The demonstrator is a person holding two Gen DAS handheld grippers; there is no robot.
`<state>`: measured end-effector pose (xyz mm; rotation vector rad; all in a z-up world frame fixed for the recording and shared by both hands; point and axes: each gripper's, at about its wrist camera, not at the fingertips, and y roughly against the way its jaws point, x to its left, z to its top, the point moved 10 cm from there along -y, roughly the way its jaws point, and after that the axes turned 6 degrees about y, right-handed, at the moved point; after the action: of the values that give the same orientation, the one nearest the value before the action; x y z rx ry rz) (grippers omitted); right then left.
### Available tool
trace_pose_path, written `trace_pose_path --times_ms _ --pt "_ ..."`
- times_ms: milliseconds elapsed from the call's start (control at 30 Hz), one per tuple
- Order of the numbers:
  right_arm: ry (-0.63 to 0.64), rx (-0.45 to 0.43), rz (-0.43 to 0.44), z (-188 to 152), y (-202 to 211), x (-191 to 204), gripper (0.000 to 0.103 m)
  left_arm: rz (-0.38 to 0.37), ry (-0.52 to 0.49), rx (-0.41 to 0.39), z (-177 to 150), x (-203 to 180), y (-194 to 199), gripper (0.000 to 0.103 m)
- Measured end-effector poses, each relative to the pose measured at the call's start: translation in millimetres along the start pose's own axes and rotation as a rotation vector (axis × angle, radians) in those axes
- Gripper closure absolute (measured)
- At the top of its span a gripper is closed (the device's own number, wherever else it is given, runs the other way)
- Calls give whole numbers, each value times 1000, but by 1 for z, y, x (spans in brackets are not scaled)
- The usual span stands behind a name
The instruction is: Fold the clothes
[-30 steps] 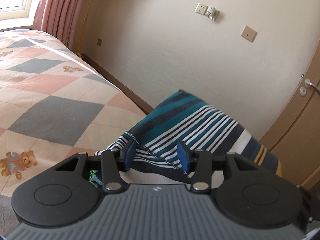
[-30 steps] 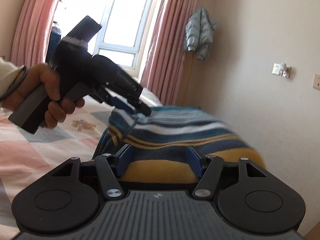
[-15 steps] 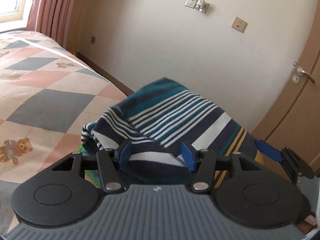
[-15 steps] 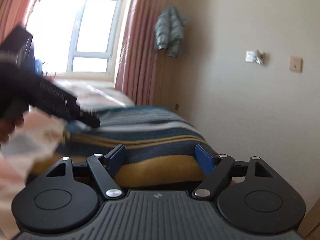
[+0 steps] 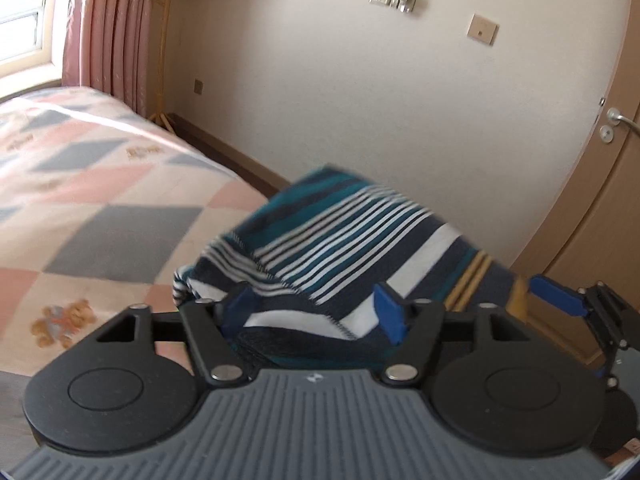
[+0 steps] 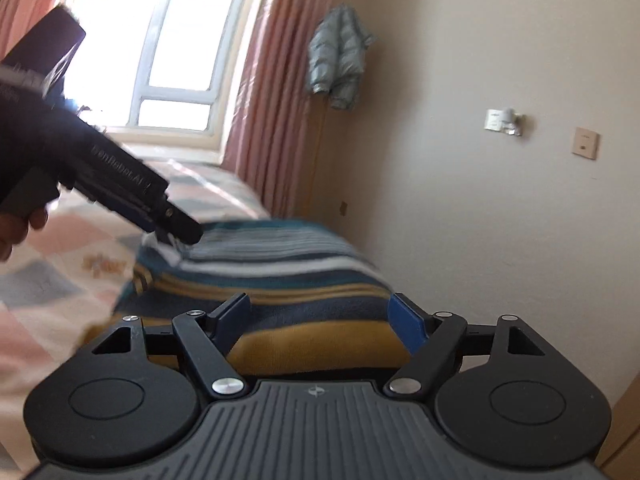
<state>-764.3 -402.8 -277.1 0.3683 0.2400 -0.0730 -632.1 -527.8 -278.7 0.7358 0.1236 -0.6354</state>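
A folded striped sweater (image 5: pixel 340 232), in teal, navy, white and mustard bands, lies at the bed's edge by the wall. My left gripper (image 5: pixel 312 312) stands open, its blue pads wide apart on either side of the sweater's near fold. In the right wrist view the same sweater (image 6: pixel 272 264) stretches away from me, mustard band nearest. My right gripper (image 6: pixel 320 316) is open too, with its pads either side of that band. The left gripper's tip (image 6: pixel 176 232) touches the sweater's far left corner, held by a hand (image 6: pixel 16 228). One blue finger of the right gripper (image 5: pixel 556 296) shows at the right.
The bed (image 5: pixel 100 200) has a pink and grey checked cover with teddy bears. A cream wall runs close along its right side, with a wooden door (image 5: pixel 600 208) beyond. A pale puffer jacket (image 6: pixel 338 64) hangs beside pink curtains (image 6: pixel 272 92) and a bright window (image 6: pixel 180 52).
Both grippers' fingers have spread wider around the sweater. The left gripper has swung so the sweater sits farther right and lower; the right gripper now shows beside it.
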Motion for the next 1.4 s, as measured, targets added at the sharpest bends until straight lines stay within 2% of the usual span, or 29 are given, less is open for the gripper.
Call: trace_pose_path --times_ms 100,233,267,367,433,567,767,867,1000,1133,1233,1333,1400 --pt "-112 68 -26 5 28 2 16 -14 15 7 5 -4 33 26" --pt "-296 134 -49 15 76 19 15 -9 29 95 -5 -7 82 23" --pt "-343 152 -57 19 88 25 15 -1 32 109 -7 -6 97 23" --pt "-467 219 -85 32 123 43 13 53 17 137 -14 -1 145 12" --pt "-494 273 -114 40 145 58 12 97 -16 152 -19 3 179 1" --pt "-473 331 -156 59 183 92 11 192 -132 141 -25 10 243 1" --pt "-542 329 -162 86 236 125 4 238 -220 123 -38 13 311 1" --pt "-562 322 -156 95 257 133 2 271 -247 85 -39 11 335 1" --pt "-567 327 -207 97 277 135 2 244 -234 58 -39 5 357 1" --pt "-528 377 -335 94 290 128 2 214 -238 97 -41 -4 366 1" --pt "-508 398 -388 94 295 123 2 188 -262 152 -45 -12 367 1" --pt "-542 394 -410 93 298 117 0 183 -257 167 -46 -16 366 1" --pt "-553 393 -381 93 295 115 0 188 -249 174 -47 -17 364 1"
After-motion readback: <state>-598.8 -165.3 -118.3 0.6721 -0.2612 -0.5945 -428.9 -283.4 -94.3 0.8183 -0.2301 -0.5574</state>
